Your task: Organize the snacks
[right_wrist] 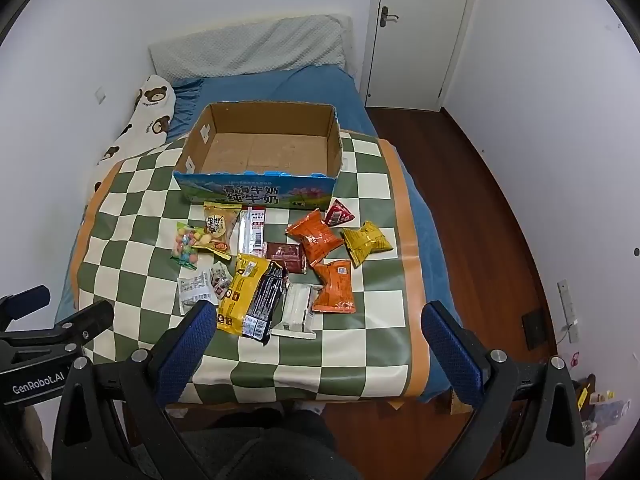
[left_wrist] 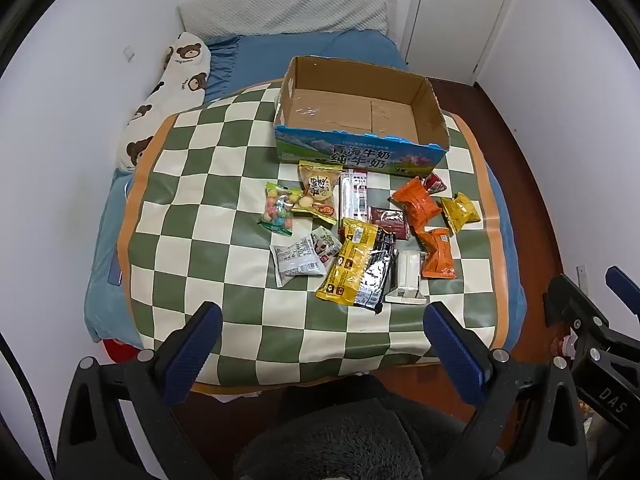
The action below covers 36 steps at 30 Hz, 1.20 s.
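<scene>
1. On the bed with the blue sheet (right_wrist: 312,88) lies a green and cream checkered mat with an orange edge (right_wrist: 360,320), and all the snacks sit on it.
2. At the far side of the mat stands an open brown cardboard box with a blue printed front (right_wrist: 256,192). It has nothing inside.
3. Just in front of the box lies a loose pile of snack packets. Some touch or lie over each other.
4. On the left of the pile is a clear bag of colourful round candies (left_wrist: 278,210), with a yellow cookie bag (left_wrist: 318,192) partly on top of it.
5. Nearer the middle, a long yellow packet (left_wrist: 348,266) and a black shiny packet (left_wrist: 376,272) lie side by side, touching. A white packet (left_wrist: 408,278) lies just beside them.
6. On the right are two orange puffy bags (right_wrist: 316,238) (right_wrist: 335,286), a yellow crinkly bag (right_wrist: 366,242) and a small red packet (right_wrist: 339,213) close to the box.
7. A dark brown flat packet (right_wrist: 286,256) sits between the orange bags and the long yellow one.
8. The left tongs (left_wrist: 323,334) hang above the near edge of the mat, spread wide, with nothing in them.
9. The right tongs (right_wrist: 316,332) hang above the near edge too, spread wide and holding nothing.
10. Nothing stands between the tongs and the pile.
11. A white pillow with brown bears (left_wrist: 172,92) lies along the left wall, and a grey quilted pillow (left_wrist: 284,8) is at the head of the bed.
12. A white door (right_wrist: 420,28) is shut in the far corner, and the brown wood floor (right_wrist: 480,208) runs along the right side of the bed.
</scene>
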Each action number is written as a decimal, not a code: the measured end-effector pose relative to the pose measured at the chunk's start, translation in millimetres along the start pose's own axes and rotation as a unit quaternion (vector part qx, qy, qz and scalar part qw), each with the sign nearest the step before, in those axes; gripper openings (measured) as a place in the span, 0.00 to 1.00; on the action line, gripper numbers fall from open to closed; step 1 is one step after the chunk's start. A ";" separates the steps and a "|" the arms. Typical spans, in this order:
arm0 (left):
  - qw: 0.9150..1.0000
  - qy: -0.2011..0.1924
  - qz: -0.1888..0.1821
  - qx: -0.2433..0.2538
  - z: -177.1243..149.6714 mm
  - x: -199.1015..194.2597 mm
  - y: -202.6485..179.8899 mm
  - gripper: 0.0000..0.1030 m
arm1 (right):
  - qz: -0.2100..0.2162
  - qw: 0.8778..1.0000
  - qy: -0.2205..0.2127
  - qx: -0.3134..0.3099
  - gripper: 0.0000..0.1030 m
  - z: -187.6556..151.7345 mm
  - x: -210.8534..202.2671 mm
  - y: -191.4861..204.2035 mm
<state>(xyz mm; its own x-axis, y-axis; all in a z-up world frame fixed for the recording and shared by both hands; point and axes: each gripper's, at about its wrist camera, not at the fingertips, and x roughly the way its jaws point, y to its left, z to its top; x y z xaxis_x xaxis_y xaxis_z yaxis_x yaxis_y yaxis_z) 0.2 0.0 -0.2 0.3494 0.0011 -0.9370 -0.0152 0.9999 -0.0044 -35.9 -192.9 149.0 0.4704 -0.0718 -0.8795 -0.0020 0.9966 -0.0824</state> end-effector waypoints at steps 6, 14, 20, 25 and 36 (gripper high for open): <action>1.000 -0.002 -0.008 -0.001 -0.1 -0.1 0.4 1.00 | -0.004 1.000 -0.001 -0.002 1.00 -1.4 -0.5 1.9; 1.000 -0.006 -0.008 0.001 -3.9 2.6 -0.5 1.00 | -0.001 1.000 -0.003 0.002 1.00 -1.8 -4.3 0.1; 1.000 -0.009 -0.007 0.001 -2.6 -1.0 -0.6 1.00 | -0.001 1.000 -0.004 0.001 1.00 -1.4 -1.4 2.2; 1.000 -0.012 -0.005 0.002 1.0 -6.2 3.3 1.00 | -0.002 1.000 -0.004 0.001 1.00 0.9 -4.2 2.8; 1.000 -0.016 -0.001 0.004 2.4 -11.0 5.8 1.00 | -0.003 1.000 -0.007 0.000 1.00 0.4 -5.4 4.8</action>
<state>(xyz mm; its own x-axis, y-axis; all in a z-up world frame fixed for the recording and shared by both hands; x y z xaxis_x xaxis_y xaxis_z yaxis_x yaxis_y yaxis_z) -1.5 5.8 10.9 0.3800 -0.0003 -0.9250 -0.0066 1.0000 -0.0030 -38.1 -187.7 153.6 0.4828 -0.0779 -0.8723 0.0003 0.9960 -0.0888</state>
